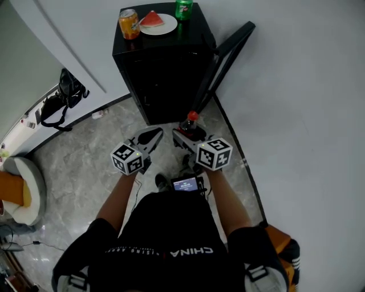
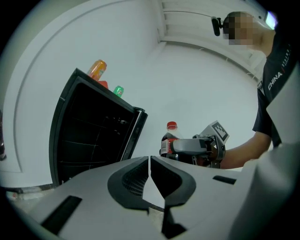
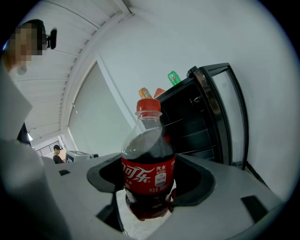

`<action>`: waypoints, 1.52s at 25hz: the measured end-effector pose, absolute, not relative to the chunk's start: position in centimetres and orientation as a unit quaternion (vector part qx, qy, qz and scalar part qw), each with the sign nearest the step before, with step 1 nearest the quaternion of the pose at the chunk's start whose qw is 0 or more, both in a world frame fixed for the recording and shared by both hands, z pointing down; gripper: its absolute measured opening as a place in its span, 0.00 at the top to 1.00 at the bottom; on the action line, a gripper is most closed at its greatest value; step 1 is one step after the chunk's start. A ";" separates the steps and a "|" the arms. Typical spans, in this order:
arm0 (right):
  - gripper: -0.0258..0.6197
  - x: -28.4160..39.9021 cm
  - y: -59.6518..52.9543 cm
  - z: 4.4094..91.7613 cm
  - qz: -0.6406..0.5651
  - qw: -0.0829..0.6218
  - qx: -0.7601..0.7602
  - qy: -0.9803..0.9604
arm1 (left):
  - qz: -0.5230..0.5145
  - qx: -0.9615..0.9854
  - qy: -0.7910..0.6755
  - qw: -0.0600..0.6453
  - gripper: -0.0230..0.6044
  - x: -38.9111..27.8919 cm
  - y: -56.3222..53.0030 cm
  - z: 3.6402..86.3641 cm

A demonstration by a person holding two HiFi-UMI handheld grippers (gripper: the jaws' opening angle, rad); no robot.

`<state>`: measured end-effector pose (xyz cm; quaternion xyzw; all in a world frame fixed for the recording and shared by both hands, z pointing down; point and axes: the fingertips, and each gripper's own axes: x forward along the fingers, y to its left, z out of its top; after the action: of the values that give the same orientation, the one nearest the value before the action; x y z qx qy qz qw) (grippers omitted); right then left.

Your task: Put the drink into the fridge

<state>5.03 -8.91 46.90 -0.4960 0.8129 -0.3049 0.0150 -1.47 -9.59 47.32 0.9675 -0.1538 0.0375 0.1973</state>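
A cola bottle with a red cap and red label stands upright between the jaws of my right gripper, which is shut on its lower body. The black mini fridge stands just ahead on the floor, its door swung open to the right. In the right gripper view its dark shelves lie beyond the bottle. My left gripper hangs beside the right one, jaws closed together and empty. From the left gripper view the bottle shows to the right of the fridge.
On the fridge top sit an orange can, a plate with a watermelon slice and a green bottle. A black bag lies on the floor at left. A white wall runs close along the right.
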 end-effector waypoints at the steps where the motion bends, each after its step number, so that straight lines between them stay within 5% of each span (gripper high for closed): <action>1: 0.49 5.2 -9.4 47.1 -0.306 0.015 -0.491 0.815 | 0.038 0.966 -0.159 0.199 0.93 -1.2 -9.9 47.5; 16: 0.49 12.0 -19.3 46.1 -0.279 -0.013 -0.412 0.867 | 0.052 0.955 -0.230 0.181 0.93 6.3 -18.6 46.1; 38: 0.49 9.3 -25.4 45.2 -0.269 -0.012 -0.425 0.864 | 0.054 0.961 -0.211 0.172 0.93 3.9 -24.8 44.9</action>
<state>9.27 -25.39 45.17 -0.4249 0.8643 -0.2691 -0.0121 3.88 -24.76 44.87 0.9606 -0.2111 0.0539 0.1724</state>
